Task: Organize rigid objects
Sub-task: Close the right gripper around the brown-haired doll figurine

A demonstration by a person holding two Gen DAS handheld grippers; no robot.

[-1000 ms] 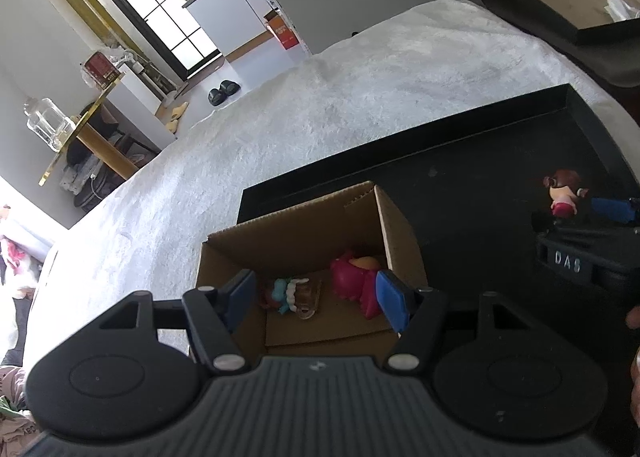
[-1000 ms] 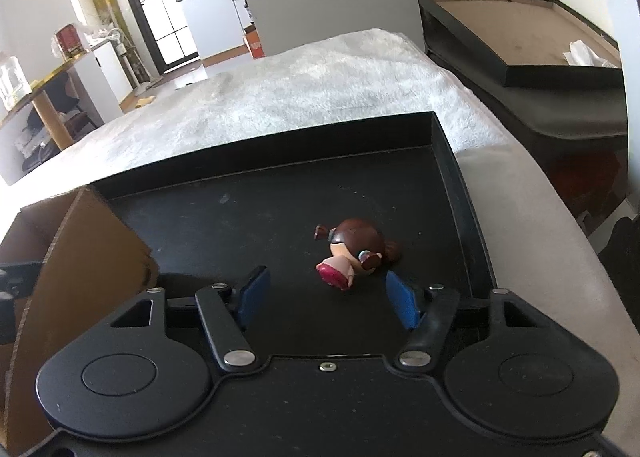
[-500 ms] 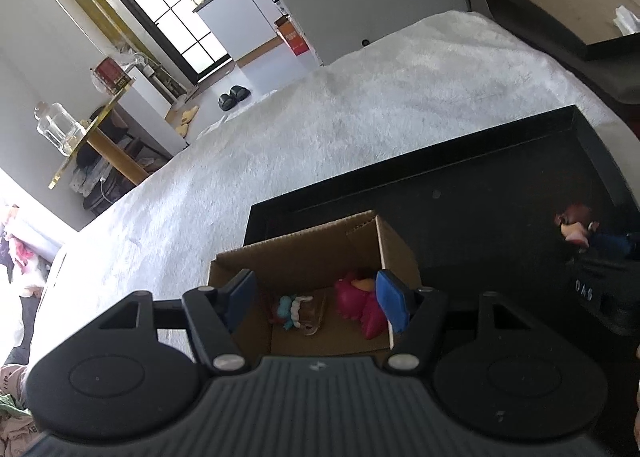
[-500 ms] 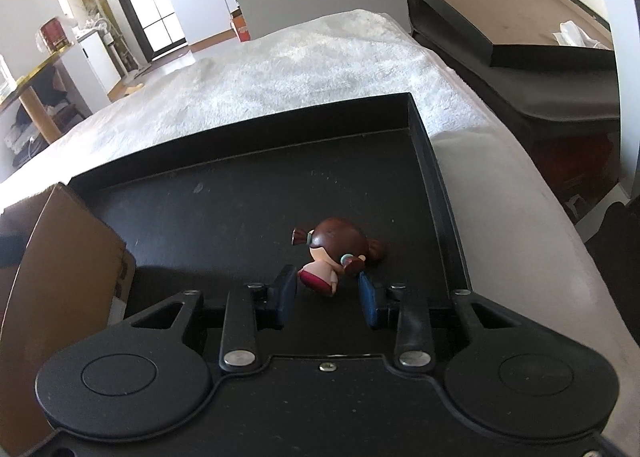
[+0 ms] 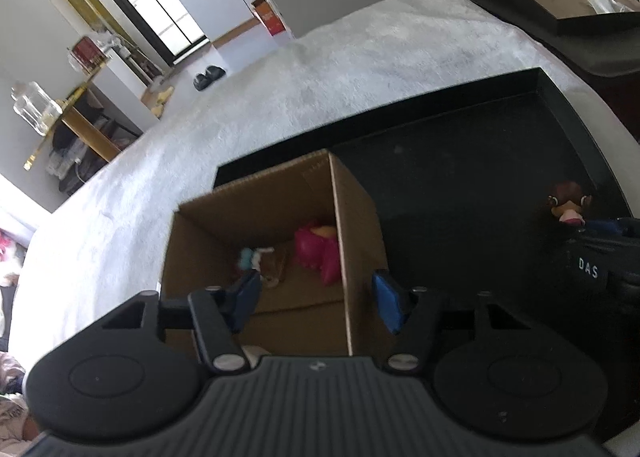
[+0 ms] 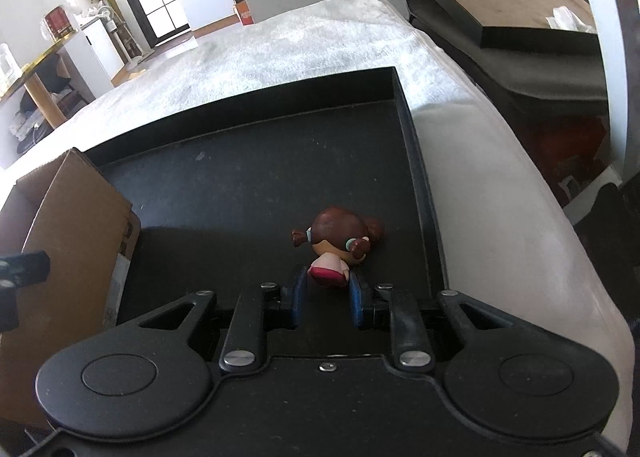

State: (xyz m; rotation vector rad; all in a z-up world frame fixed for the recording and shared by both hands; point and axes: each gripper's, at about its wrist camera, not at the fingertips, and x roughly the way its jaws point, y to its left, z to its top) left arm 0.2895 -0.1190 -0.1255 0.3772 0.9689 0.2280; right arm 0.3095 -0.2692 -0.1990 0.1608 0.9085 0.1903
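Observation:
My right gripper (image 6: 325, 297) is shut on a small brown-haired doll in a pink dress (image 6: 340, 239), gripping its dress just above the black tray (image 6: 248, 173). The doll also shows in the left wrist view (image 5: 568, 207), at the far right. My left gripper (image 5: 316, 297) is open and empty, its jaws straddling the right wall of an open cardboard box (image 5: 260, 197). Inside the box lie a magenta figure (image 5: 316, 249) and a small blue-haired figure (image 5: 252, 257). The box's side shows in the right wrist view (image 6: 68, 217), at the left.
The tray sits on a white fuzzy blanket (image 6: 280, 53). A dark shelf unit with a brown board (image 6: 500, 5) stands to the right. Behind are a kitchen doorway and a gold-legged side table (image 5: 72, 117).
My right gripper closed its jaws onto the doll's dress and moved in on it. My left gripper shifted right, from over the box opening to straddling its right wall.

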